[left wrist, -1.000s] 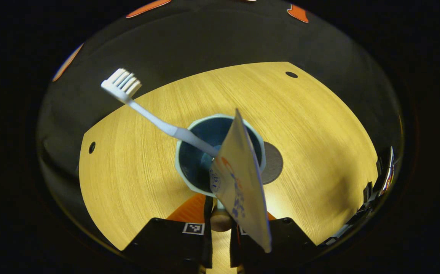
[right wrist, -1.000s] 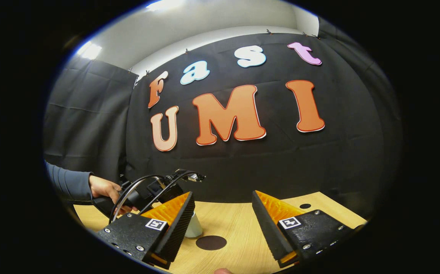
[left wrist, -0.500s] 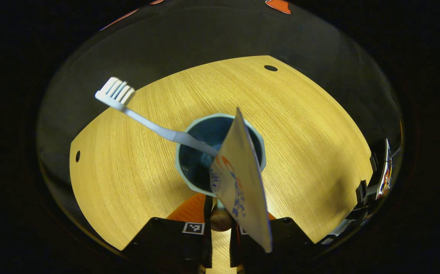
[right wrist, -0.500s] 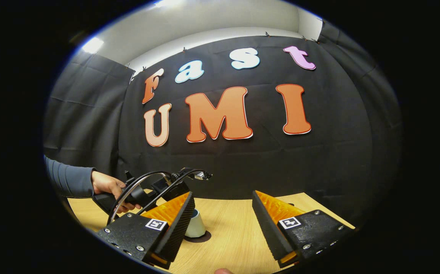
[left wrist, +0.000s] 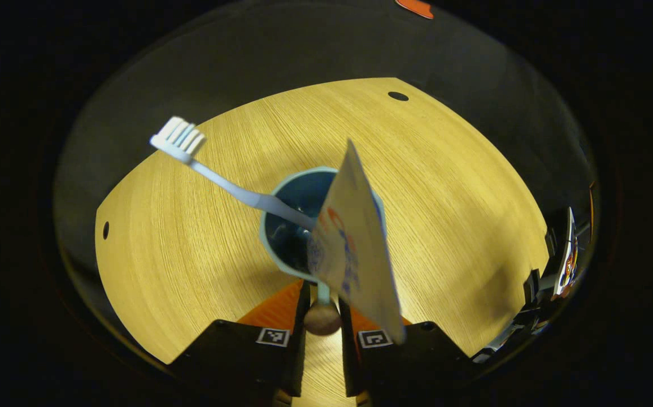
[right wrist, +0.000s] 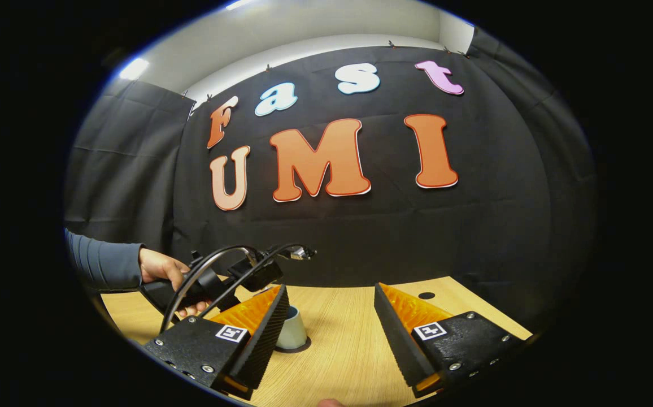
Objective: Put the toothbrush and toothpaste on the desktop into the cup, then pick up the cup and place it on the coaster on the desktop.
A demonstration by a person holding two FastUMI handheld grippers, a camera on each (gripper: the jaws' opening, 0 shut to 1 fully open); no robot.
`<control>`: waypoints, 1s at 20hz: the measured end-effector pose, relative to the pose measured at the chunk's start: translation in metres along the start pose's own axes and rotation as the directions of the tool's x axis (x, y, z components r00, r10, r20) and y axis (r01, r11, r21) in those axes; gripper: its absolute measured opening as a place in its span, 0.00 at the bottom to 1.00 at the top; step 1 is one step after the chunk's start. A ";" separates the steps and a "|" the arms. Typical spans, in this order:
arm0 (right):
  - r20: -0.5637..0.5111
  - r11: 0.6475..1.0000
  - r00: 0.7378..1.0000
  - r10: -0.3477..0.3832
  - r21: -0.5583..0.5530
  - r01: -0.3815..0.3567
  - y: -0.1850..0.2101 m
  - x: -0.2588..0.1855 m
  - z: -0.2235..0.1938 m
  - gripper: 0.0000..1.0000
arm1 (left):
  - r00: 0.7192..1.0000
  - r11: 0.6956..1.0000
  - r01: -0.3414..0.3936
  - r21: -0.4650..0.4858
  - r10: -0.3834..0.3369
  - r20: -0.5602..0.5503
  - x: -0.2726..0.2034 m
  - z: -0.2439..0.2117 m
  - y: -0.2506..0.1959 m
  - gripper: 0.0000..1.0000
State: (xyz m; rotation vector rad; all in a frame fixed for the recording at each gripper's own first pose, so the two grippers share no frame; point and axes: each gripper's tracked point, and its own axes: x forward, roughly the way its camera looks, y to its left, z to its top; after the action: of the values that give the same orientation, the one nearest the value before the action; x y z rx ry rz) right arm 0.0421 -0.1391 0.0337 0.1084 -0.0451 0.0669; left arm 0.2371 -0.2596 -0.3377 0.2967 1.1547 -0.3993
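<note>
Cup [left wrist: 292,237] rim is pinched in our left gripper [left wrist: 321,316] at six o'clock; we are lowering gently onto the coaster [right wrist: 303,348], right gripper [right wrist: 326,333] spread idle.

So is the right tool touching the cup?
Apart. The left gripper view shows the right tool off at the table edge, with bare wood between it and the cup.
</note>
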 end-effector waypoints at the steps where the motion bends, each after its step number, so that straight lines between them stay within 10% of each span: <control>1: -0.004 1.000 1.000 0.001 -0.006 -0.001 0.000 0.001 -0.002 0.92 | 1.000 1.000 0.006 -0.009 -0.006 0.028 0.000 0.005 0.001 0.36; 4: -0.012 1.000 1.000 0.000 -0.010 0.000 0.008 0.006 -0.004 0.92 | 0.991 0.999 0.025 -0.030 -0.020 0.134 -0.014 0.019 0.004 0.77; 8: -0.032 0.998 0.999 -0.025 -0.055 0.023 0.018 0.009 -0.007 0.92 | 0.933 0.994 0.005 -0.112 0.036 0.359 -0.070 0.019 0.025 0.89; 14: -0.001 0.996 1.000 -0.028 -0.089 0.028 0.056 0.007 0.012 0.92 | 0.716 0.959 -0.132 -0.251 0.267 0.645 -0.169 0.005 0.066 0.97; 20: 0.019 0.995 0.999 -0.044 -0.094 0.045 0.091 0.016 0.023 0.92 | 0.438 0.906 -0.256 -0.338 0.421 0.794 -0.254 -0.019 0.081 0.92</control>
State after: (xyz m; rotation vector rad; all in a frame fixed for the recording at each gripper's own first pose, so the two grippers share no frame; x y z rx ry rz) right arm 0.0505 -0.0499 0.0669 0.0153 -0.0628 0.0194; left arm 0.1700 -0.1410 -0.1080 0.1318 0.0935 -0.0366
